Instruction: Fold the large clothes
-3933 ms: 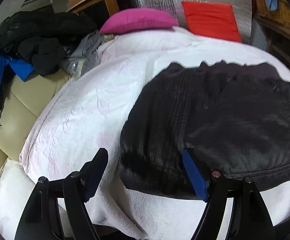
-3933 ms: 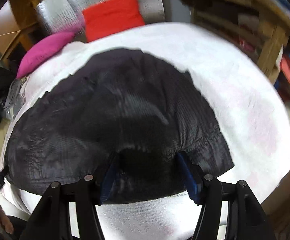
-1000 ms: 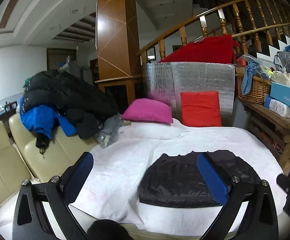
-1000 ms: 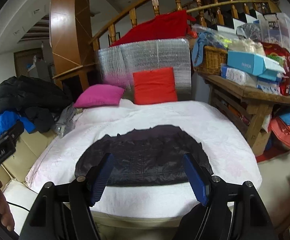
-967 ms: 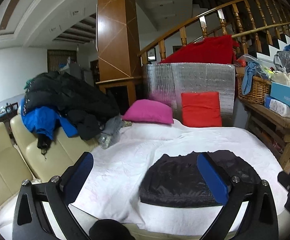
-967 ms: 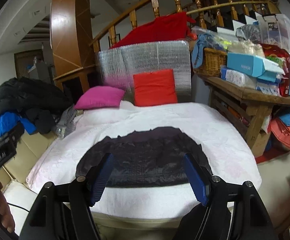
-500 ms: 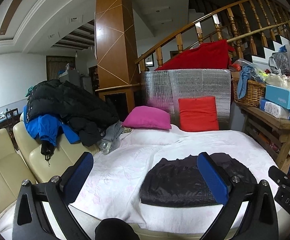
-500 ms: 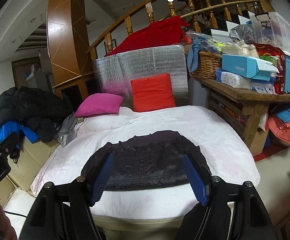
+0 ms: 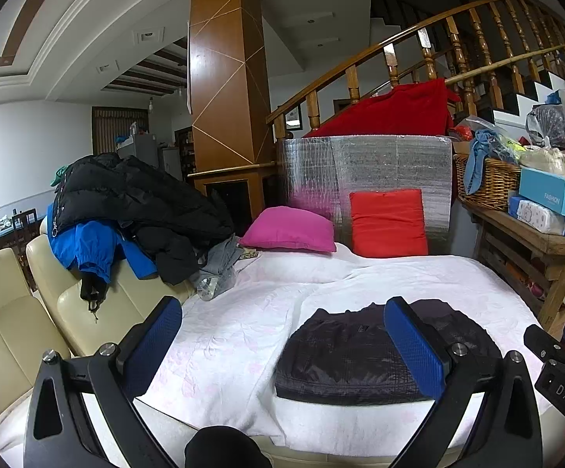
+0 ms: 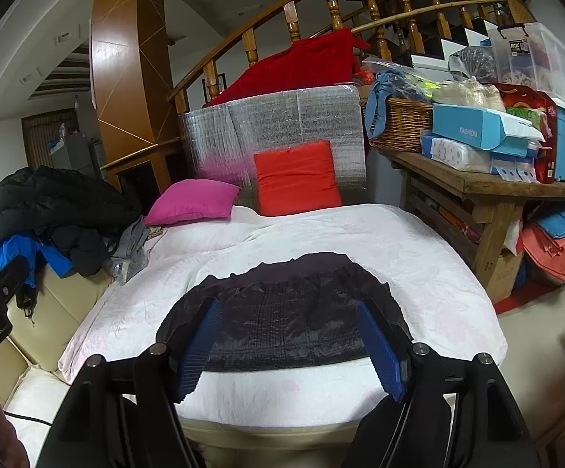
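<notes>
Fingers of left gripper (image 9: 282,335) and right gripper (image 10: 290,345) apart, empty; black garment (image 10: 282,312) folded flat on white bedcover (image 10: 418,257).

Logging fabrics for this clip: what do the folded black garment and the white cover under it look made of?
The black garment looks like thin synthetic shell fabric, perhaps nylon: faint sheen, fine grid lines, crisp wrinkles. The white cover looks like soft matte quilted or embossed cloth with a pale pink floral pattern; the fibre cannot be told.
</notes>
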Motion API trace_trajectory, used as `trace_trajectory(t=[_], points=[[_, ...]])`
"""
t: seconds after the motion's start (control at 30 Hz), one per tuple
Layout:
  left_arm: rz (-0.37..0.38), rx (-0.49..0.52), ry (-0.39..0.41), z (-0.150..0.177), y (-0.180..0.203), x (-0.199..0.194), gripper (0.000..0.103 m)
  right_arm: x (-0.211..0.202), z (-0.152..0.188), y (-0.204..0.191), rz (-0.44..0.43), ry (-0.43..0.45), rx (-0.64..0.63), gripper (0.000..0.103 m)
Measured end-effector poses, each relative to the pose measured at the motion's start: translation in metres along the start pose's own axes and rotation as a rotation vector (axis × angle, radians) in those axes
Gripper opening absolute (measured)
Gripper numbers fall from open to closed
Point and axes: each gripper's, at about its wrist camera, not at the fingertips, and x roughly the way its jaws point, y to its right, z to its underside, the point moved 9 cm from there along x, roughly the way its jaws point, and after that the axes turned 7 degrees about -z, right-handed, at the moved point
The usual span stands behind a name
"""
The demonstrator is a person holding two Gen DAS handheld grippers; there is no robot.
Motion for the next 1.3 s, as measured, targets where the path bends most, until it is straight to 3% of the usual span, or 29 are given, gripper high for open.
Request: trace_trajectory(t=[1.3], points=[[0.016, -0.001, 0.008, 0.0002, -0.0045, -0.0022, 0.103, 0.003, 0.0001, -0.0005, 0.012, 0.006, 0.002, 0.075]])
